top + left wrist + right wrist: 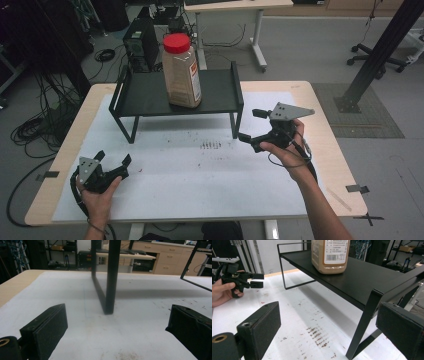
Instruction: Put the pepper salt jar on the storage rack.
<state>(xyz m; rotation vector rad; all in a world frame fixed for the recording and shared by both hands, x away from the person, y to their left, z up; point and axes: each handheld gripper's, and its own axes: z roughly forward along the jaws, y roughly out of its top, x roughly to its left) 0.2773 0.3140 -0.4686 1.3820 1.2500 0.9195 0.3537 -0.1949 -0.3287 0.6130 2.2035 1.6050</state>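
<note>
Jar [181, 71], red-lidded, upright on black shelf [145, 95] at table's [320, 130] 12 o'clock. Left gripper [113, 158], 7 o'clock, and right gripper [250, 126], 3 o'clock: jaws spread, grasping nothing.

Left gripper [113, 159] and right gripper [252, 126] both gape wide, each hand-held.
</note>
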